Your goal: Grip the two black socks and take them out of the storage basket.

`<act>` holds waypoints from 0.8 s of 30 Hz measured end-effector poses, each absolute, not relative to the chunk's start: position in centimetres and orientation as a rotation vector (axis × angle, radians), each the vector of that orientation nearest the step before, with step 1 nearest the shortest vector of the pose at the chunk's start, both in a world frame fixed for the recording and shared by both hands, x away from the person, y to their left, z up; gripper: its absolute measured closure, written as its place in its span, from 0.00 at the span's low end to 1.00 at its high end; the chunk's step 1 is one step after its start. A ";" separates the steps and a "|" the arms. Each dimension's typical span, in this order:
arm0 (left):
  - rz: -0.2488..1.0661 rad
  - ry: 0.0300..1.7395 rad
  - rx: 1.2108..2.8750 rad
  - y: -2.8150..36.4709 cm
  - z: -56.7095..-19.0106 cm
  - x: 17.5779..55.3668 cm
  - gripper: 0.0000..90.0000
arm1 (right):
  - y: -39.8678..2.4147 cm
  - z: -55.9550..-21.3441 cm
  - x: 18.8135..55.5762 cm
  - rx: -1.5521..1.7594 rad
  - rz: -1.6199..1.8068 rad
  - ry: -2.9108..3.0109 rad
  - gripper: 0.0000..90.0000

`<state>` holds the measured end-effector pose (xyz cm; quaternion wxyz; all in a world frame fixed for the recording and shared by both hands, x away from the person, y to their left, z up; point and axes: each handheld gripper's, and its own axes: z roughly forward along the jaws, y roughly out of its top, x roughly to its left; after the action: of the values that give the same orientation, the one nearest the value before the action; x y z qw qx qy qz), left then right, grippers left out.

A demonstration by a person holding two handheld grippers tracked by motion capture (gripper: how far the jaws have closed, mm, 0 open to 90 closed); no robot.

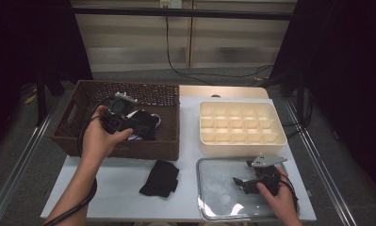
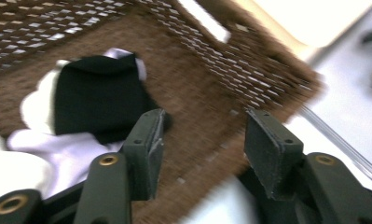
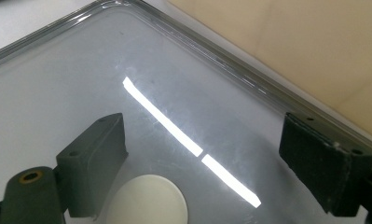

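The left tool, jaws spread and empty, is angled into the brown wicker basket toward the black folded cloth at ten o'clock, presumably for pickup; the right tool is held spread over the clear tray.

Black sock, brown woven basket

Recording lab: black curtains, framed white table, trailing cable.

- You see a black sock crumpled on white socks, left of frame, inside your woven basket.
- Another black sock lies lower centre.
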<state>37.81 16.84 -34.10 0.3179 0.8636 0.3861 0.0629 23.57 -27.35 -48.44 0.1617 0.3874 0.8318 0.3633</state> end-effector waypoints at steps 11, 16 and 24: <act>0.169 1.167 2.234 17.8 -37.0 43.1 0.51 | -27.4 -48.4 23.6 1.103 1.038 2.375 0.16; 0.206 1.197 2.240 18.2 -38.2 44.2 0.46 | -27.4 -48.4 23.6 1.103 1.038 2.376 0.16; 0.229 1.245 2.242 18.6 -39.1 45.1 0.43 | -27.4 -48.4 23.6 1.103 1.037 2.376 0.16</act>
<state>45.05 18.64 -39.10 0.2796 0.8362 0.4641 0.0855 23.59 -27.37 -48.44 0.1615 0.3865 0.8322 0.3633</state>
